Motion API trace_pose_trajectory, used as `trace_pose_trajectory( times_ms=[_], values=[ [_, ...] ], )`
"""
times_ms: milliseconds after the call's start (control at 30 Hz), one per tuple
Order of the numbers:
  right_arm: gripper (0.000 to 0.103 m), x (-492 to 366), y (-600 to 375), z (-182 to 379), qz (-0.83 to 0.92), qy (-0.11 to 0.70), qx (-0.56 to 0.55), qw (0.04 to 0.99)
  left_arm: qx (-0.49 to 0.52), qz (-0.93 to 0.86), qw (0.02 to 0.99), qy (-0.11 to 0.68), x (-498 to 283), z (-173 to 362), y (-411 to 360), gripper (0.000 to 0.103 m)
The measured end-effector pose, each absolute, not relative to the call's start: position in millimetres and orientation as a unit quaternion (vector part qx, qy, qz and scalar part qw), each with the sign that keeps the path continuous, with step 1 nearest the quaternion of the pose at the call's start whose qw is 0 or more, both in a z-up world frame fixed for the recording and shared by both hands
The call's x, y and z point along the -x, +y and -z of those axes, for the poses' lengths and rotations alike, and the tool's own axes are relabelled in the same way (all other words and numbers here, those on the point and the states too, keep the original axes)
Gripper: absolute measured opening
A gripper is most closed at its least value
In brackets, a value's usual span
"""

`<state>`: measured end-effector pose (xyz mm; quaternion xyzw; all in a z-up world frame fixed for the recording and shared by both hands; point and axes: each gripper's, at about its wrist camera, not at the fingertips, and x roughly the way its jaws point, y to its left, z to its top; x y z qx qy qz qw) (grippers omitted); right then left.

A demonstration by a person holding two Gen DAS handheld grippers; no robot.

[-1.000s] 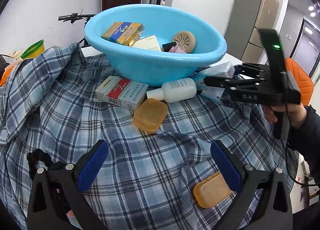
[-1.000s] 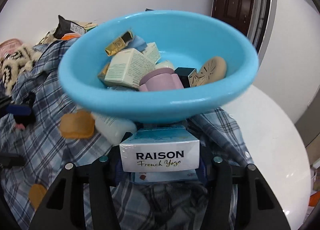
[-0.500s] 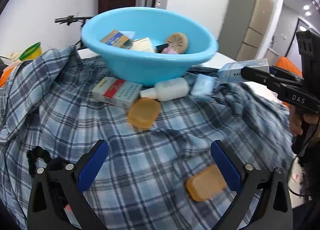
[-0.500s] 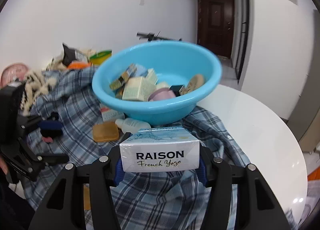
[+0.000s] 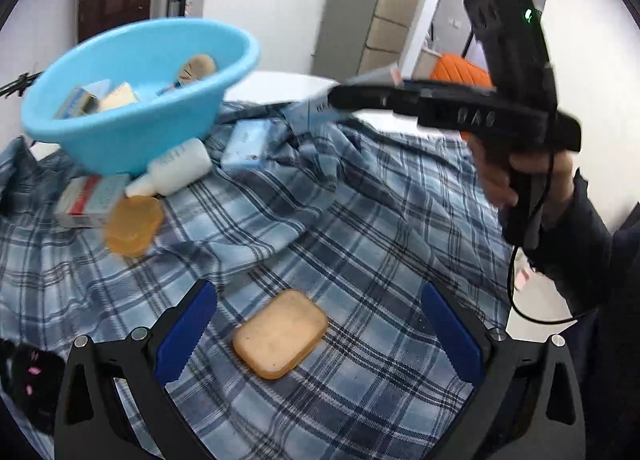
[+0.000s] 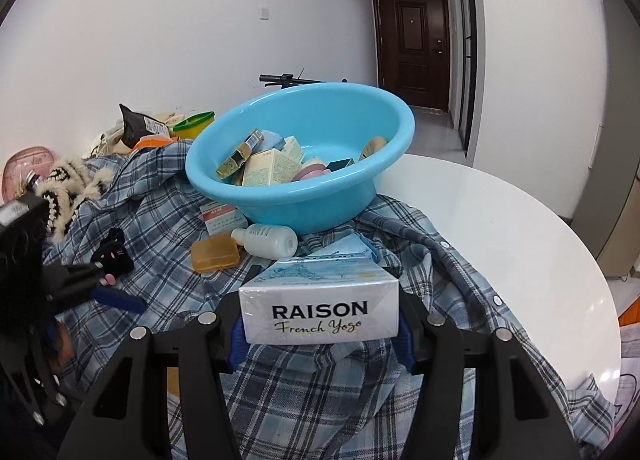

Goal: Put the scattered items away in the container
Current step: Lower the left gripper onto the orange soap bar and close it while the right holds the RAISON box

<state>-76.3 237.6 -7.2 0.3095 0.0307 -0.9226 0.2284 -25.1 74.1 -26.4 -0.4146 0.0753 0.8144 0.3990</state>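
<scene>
A blue basin (image 5: 132, 100) (image 6: 320, 184) holding several small boxes sits on a plaid cloth (image 5: 360, 220). My right gripper (image 6: 320, 336) is shut on a white RAISON box (image 6: 319, 310) and holds it in the air short of the basin; it also shows in the left wrist view (image 5: 336, 100). My left gripper (image 5: 316, 324) is open, low over the cloth, with an orange soap bar (image 5: 280, 334) lying between its fingers. A second orange soap (image 5: 134, 224), a white bottle (image 5: 176, 174), a red-and-white box (image 5: 90, 200) and a pale blue packet (image 5: 244, 144) lie beside the basin.
The round white table (image 6: 500, 252) is bare to the right of the cloth. A black plush toy (image 6: 112, 256), a fur-trimmed item (image 6: 68, 188) and a green bowl (image 6: 194, 122) lie to the left. A bicycle handlebar (image 6: 288, 79) stands behind the basin.
My right gripper has lifted the RAISON box off the cloth and drawn back from the basin. My left gripper has swung right, and the near soap bar now lies between its fingers.
</scene>
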Motion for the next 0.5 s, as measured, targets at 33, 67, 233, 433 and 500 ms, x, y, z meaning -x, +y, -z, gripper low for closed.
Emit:
trace_pose_trajectory(
  times_ms=[33, 67, 233, 433, 500],
  values=[
    [0.055, 76.1, 238.6, 6.0, 0.923, 0.029, -0.308, 0.227, 0.421, -0.814, 0.393, 0.077, 28.8, 29.5, 76.2, 0.103],
    [0.055, 75.9, 239.2, 5.0, 0.924, 0.028, -0.307, 0.226, 0.427, -0.815, 0.384, 0.08, 32.9, 33.2, 77.9, 0.103],
    [0.055, 75.3, 240.6, 4.3, 0.924, 0.024, -0.306, 0.227, 0.413, -0.808, 0.403, 0.118, 37.8, 43.3, 85.7, 0.103],
    [0.055, 75.2, 245.8, 7.8, 0.924, 0.01, -0.31, 0.225, 0.443, -0.781, 0.416, 0.144, 44.1, 61.0, 96.2, 0.096],
    [0.055, 74.7, 247.5, 7.4, 0.924, 0.006, -0.31, 0.224, 0.463, -0.772, 0.407, 0.153, 46.4, 67.4, 97.7, 0.072]
  ],
)
